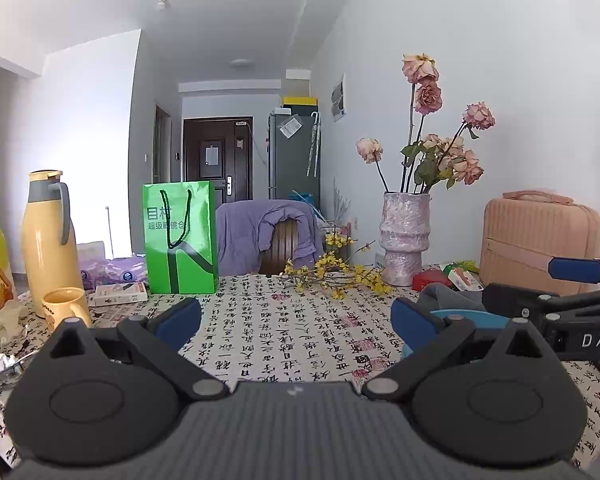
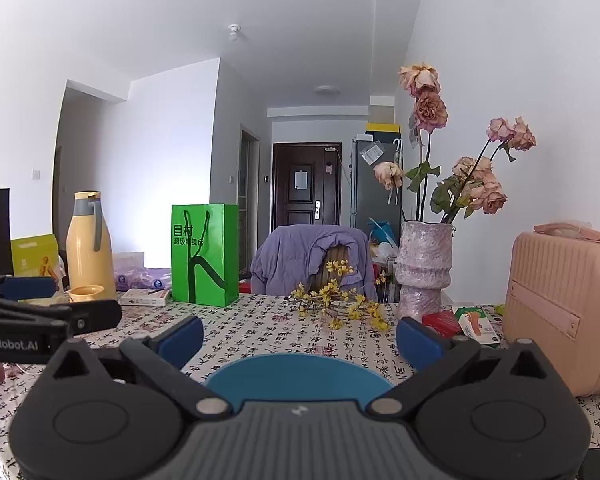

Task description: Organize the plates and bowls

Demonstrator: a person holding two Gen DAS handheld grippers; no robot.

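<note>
A blue dish (image 2: 296, 376) lies on the calligraphy-print tablecloth (image 2: 268, 328) right below my right gripper (image 2: 299, 334). That gripper stands open, its blue pads wide apart and touching nothing. In the left wrist view the same blue dish (image 1: 470, 316) shows as a rim behind the right finger, partly hidden. My left gripper (image 1: 296, 320) is open over bare tablecloth (image 1: 284, 344) with nothing between its pads. The right gripper (image 1: 572, 280) reaches in from the right edge of that view.
Along the back of the table stand a yellow thermos (image 1: 48, 236), a yellow mug (image 1: 66, 306), a green paper bag (image 1: 180, 236), yellow flower sprigs (image 1: 332, 272), a vase of dried roses (image 1: 406, 236) and a pink case (image 1: 540, 240). A chair with a purple jacket (image 2: 308, 256) stands behind.
</note>
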